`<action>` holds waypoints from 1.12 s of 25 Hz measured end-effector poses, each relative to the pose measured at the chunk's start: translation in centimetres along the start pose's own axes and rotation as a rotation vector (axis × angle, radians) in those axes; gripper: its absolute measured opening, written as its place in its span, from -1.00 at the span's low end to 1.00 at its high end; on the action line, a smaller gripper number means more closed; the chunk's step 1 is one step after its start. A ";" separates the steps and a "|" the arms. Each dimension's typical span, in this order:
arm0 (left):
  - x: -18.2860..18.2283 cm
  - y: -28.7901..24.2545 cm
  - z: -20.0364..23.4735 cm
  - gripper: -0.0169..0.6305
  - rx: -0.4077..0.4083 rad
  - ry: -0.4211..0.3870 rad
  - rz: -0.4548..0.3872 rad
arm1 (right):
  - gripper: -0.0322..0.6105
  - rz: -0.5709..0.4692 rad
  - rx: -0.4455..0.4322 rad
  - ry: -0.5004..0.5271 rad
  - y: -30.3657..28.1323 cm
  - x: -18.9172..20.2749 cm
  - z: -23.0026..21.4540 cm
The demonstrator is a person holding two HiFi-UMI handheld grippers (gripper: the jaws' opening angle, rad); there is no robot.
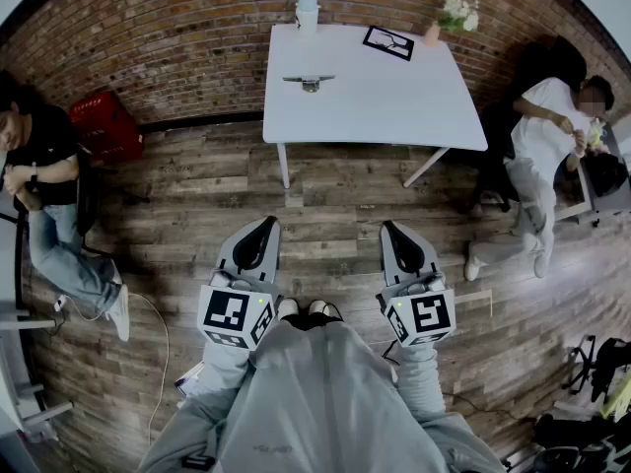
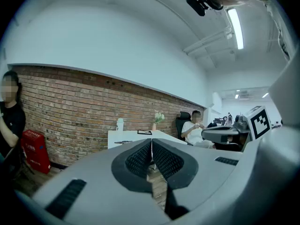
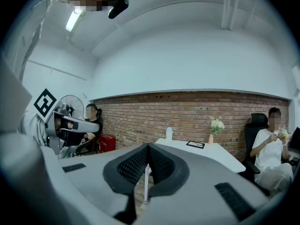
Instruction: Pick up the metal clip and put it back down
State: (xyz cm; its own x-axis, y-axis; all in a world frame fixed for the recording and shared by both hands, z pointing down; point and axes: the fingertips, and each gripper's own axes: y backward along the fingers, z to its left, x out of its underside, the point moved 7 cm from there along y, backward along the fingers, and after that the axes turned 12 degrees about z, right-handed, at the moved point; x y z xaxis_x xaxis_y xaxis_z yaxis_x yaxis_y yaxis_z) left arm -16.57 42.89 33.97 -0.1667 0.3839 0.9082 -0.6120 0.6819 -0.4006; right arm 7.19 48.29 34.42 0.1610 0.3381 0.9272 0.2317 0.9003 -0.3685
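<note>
The metal clip [image 1: 310, 82] lies on the white table [image 1: 394, 106] near its left part, far ahead of me. In the left gripper view the clip [image 2: 123, 142] shows as a thin dark shape on the table top. My left gripper [image 1: 266, 227] and right gripper [image 1: 391, 230] hover side by side over the wooden floor, well short of the table. Both have their jaws pressed together with nothing between them. The left gripper [image 2: 151, 142] and right gripper [image 3: 147, 146] point toward the table and brick wall.
On the table stand a white cup [image 1: 308, 12], a black-framed card [image 1: 387, 42] and a vase of flowers [image 1: 449, 16]. A person sits at the left [image 1: 44, 166] beside a red crate [image 1: 104, 126]. Another person sits at the right [image 1: 547, 136].
</note>
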 end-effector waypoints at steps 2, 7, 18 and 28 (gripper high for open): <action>-0.2 -0.6 -0.5 -0.86 -0.002 0.001 -0.001 | -0.83 -0.003 0.003 0.005 -0.1 -0.1 -0.7; 0.4 -1.1 -1.3 -0.86 -0.011 0.016 0.006 | -0.82 -0.001 -0.015 0.005 -0.1 0.3 -1.5; -0.7 -5.5 1.2 -0.86 -0.029 0.029 0.005 | -0.82 -0.009 -0.030 -0.005 -4.9 -0.4 -4.1; -6.4 -13.8 9.4 -0.86 -0.015 -0.001 0.003 | -0.82 -0.010 -0.031 -0.022 -16.1 -5.1 -7.2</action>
State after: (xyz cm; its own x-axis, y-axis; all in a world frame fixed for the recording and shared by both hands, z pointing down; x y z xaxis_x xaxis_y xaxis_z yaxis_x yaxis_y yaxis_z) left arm -14.28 25.16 34.79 -0.1691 0.3857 0.9070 -0.5999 0.6899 -0.4052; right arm 9.53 30.06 35.16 0.1371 0.3358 0.9319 0.2625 0.8948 -0.3611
